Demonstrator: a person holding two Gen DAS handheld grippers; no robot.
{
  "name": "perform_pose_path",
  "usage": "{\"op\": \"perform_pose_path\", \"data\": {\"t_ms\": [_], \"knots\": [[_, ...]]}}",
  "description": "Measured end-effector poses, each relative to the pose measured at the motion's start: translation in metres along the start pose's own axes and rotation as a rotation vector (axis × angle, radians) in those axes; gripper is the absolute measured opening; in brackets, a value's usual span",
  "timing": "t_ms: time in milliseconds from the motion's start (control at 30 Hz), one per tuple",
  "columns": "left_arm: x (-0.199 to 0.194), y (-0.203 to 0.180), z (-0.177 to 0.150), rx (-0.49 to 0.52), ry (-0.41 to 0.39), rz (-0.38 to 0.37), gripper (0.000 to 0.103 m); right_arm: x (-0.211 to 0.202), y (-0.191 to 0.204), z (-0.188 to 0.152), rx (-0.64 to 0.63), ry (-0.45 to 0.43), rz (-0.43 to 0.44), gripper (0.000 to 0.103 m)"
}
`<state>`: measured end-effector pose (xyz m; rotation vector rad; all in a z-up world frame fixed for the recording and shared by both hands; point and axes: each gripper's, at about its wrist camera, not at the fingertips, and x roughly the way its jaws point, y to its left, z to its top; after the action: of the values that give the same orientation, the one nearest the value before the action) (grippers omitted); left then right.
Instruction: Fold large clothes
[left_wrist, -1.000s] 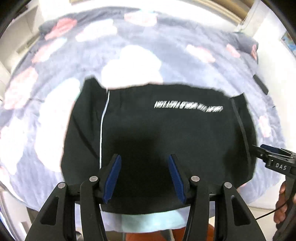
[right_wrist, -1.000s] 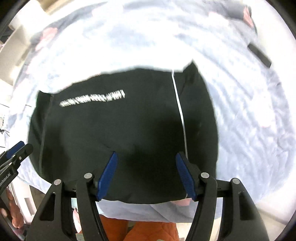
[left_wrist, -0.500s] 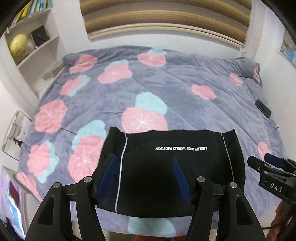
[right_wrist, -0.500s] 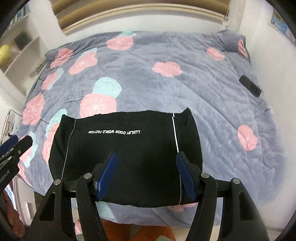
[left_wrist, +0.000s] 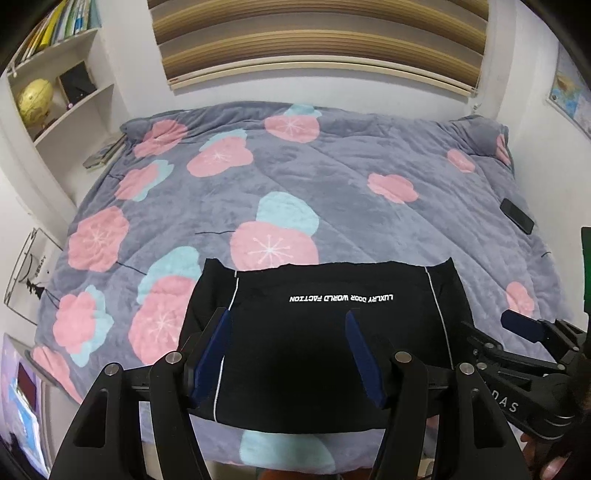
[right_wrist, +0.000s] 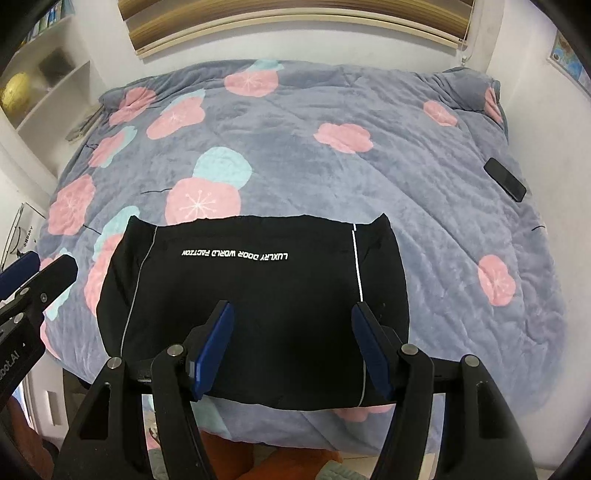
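Note:
A black garment (left_wrist: 325, 332) with white side piping and white lettering lies folded into a flat rectangle at the near edge of the bed; it also shows in the right wrist view (right_wrist: 255, 291). My left gripper (left_wrist: 288, 325) is open and empty, held above the garment's near part. My right gripper (right_wrist: 291, 317) is open and empty, also above the near part. The right gripper shows at the right edge of the left wrist view (left_wrist: 524, 332), and the left gripper at the left edge of the right wrist view (right_wrist: 33, 273).
A grey blanket (left_wrist: 332, 177) with pink and teal flowers covers the bed (right_wrist: 424, 206). A black phone (left_wrist: 517, 216) lies near its right edge (right_wrist: 505, 180). White shelves (left_wrist: 55, 110) with a yellow globe stand at the left. Walls close the far and right sides.
Both grippers have risen and pulled back from close above the garment. The whole bed and room now show. The garment lies still, and both grippers stay open.

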<state>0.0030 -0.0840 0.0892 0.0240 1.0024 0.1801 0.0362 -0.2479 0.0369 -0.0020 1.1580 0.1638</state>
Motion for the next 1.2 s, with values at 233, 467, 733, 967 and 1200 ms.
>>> {"op": "perform_pose_path", "data": {"t_ms": [233, 467, 733, 967, 1200], "knots": [[0.006, -0.006, -0.003, 0.005, 0.019, 0.013, 0.066, 0.01, -0.01, -0.001, 0.025, 0.029, -0.004, 0.068], [0.009, -0.006, -0.005, 0.01, 0.025, 0.025, 0.066, 0.015, -0.008, -0.001, 0.022, 0.046, -0.001, 0.068], [0.013, -0.004, -0.008, 0.007, 0.041, 0.026, 0.066, 0.021, -0.002, -0.004, 0.017, 0.064, 0.005, 0.068], [0.019, 0.001, -0.01, 0.007, 0.063, 0.023, 0.066, 0.023, 0.0, -0.005, 0.019, 0.075, 0.008, 0.068], [0.016, 0.003, -0.004, 0.013, 0.051, 0.032, 0.066, 0.02, 0.001, 0.0, 0.024, 0.062, 0.017, 0.068]]}}
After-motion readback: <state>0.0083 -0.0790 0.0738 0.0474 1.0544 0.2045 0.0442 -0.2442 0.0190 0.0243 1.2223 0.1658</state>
